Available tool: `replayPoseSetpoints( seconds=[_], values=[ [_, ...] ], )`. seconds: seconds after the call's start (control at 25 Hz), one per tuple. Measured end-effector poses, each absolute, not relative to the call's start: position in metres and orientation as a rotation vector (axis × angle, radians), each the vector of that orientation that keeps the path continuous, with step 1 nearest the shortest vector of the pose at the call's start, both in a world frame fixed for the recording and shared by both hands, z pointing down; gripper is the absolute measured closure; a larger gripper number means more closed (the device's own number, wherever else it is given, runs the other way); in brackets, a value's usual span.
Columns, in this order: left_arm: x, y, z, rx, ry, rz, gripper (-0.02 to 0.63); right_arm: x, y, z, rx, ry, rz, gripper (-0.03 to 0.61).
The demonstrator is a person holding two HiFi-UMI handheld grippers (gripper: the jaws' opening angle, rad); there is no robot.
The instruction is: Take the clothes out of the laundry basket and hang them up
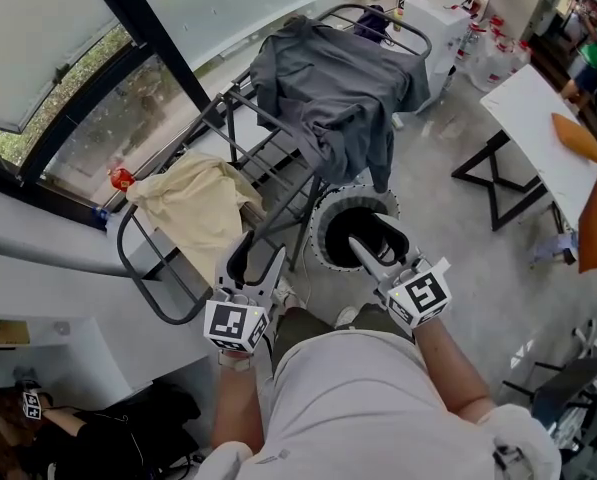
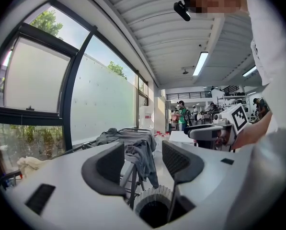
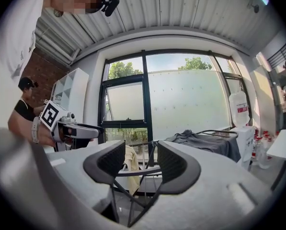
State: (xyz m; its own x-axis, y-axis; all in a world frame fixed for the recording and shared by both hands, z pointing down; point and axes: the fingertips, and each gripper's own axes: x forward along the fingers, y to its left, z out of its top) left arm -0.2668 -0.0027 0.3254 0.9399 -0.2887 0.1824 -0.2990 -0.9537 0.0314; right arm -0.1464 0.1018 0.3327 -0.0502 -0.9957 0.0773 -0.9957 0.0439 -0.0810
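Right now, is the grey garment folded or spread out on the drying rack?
Spread out. The grey garment lies draped across the drying rack's top, creased, one end hanging down its side.

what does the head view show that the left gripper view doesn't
Head view only: a small red object on the window ledge and the person's torso seen from above.

Left gripper view only: the ceiling strip lights and people standing far back in the room.

Both: the grey garment draped over the drying rack, the cream cloth, the round laundry basket, and the left tongs and right tongs, each open and empty.
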Motion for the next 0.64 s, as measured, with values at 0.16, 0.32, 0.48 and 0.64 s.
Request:
replayPoseSetpoints(
  seconds=[0.16,0.32,0.48,0.64],
  values=[
    [-0.273,0.0,0.333,3.027,-0.481,0.283,0.367,-0.149,0.104,0.34,2.164,-2.27,0.18,0.379],
    [-0.279,0.0,0.334,3.014,-0.51,0.291,0.367,-0.149,0.104,0.341,2.17,-2.267,0.19,0.379],
    [-0.282,-0.005,0.335,3.011,-0.534,0.299,0.367,-0.148,0.102,0.345,2.197,-2.268,0.22,0.379],
    [-0.287,-0.01,0.339,3.001,-0.553,0.318,0.367,-0.149,0.098,0.347,2.178,-2.261,0.215,0.379]
  ],
)
